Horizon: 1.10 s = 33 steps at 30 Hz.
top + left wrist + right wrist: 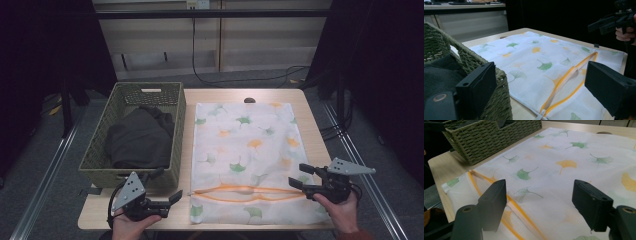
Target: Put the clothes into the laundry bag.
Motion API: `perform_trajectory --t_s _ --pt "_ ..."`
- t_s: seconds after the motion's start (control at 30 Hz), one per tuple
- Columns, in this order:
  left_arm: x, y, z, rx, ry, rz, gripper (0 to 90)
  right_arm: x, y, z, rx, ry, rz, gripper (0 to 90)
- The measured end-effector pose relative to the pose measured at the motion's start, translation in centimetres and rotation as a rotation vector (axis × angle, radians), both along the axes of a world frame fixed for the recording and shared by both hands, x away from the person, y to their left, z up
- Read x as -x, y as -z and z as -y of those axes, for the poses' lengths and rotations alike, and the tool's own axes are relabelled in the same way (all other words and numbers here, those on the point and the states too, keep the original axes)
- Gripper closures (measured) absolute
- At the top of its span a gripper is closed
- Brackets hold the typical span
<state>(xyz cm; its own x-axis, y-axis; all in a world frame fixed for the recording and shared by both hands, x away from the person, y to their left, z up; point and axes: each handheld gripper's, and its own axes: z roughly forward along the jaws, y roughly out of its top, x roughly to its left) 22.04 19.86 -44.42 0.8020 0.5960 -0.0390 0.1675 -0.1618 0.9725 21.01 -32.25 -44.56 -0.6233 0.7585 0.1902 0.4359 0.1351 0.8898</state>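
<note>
- A pale wooden table (310,125) is standing on a grey floor, with dark curtains hanging at both sides and a light cabinet behind it.
- A green woven basket (176,131) is sitting on the table's left part, holding a dark folded garment (137,140).
- A white laundry bag (250,150) printed with green and orange ginkgo leaves is lying flat just beside the basket, its orange zipper (250,191) running across the near end and gaping slightly.
- The left gripper (170,200) is hovering at the table's near edge in front of the basket, its jaws spread wide and gripping nothing.
- The right gripper (299,176) is hovering over the bag's near right corner, close to the zipper's end, its jaws likewise standing wide apart and empty.
</note>
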Motion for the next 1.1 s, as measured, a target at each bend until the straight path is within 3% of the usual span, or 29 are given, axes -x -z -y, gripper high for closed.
perform_trajectory --t_s 0.1,0.23,0.4,0.5,0.63,0.67,0.77,0.83,0.87,0.97,1.1 --pt "-0.2 0.0 -0.1 0.024 0.006 -0.025 7.4 -0.1 0.0 -0.1 0.006 -0.005 -0.001 25.9" --pt "-0.2 0.2 0.0 -0.007 0.000 -0.017 7.4 -0.4 0.2 -0.4 0.013 -0.039 -0.018 23.2" --pt "0.0 0.2 0.1 -0.013 0.002 -0.021 7.6 -0.8 0.4 -1.0 0.019 -0.083 -0.050 25.5" --pt "0.1 0.2 0.2 -0.003 0.008 -0.020 8.6 -0.7 0.1 -1.4 0.026 -0.080 -0.035 27.8" --pt "0.1 0.3 0.2 -0.015 0.011 -0.020 8.8 -1.0 -0.2 -2.0 -0.018 -0.125 -0.059 27.0" --pt "0.2 0.3 0.1 -0.016 0.007 -0.024 9.7 -1.2 -0.4 -2.6 0.038 -0.124 -0.059 29.7" --pt "0.4 0.3 -0.2 -0.013 -0.002 -0.019 9.9 -1.4 -0.4 -3.3 0.030 -0.150 -0.042 31.3" --pt "0.5 0.3 -0.3 -0.011 -0.005 -0.018 9.9 -1.6 -0.6 -4.1 0.062 -0.165 -0.041 33.6" --pt "0.5 0.3 -0.3 -0.010 -0.006 -0.019 10.0 -1.8 -0.9 -4.8 0.068 -0.196 -0.056 34.6" --pt "0.6 0.3 -0.2 0.000 -0.007 -0.026 10.2 -2.2 -1.4 -6.0 0.089 -0.215 -0.057 37.1" --pt "0.7 0.3 -0.3 -0.026 -0.001 -0.014 10.2 -3.0 -1.5 -7.1 0.120 -0.230 -0.090 33.9"
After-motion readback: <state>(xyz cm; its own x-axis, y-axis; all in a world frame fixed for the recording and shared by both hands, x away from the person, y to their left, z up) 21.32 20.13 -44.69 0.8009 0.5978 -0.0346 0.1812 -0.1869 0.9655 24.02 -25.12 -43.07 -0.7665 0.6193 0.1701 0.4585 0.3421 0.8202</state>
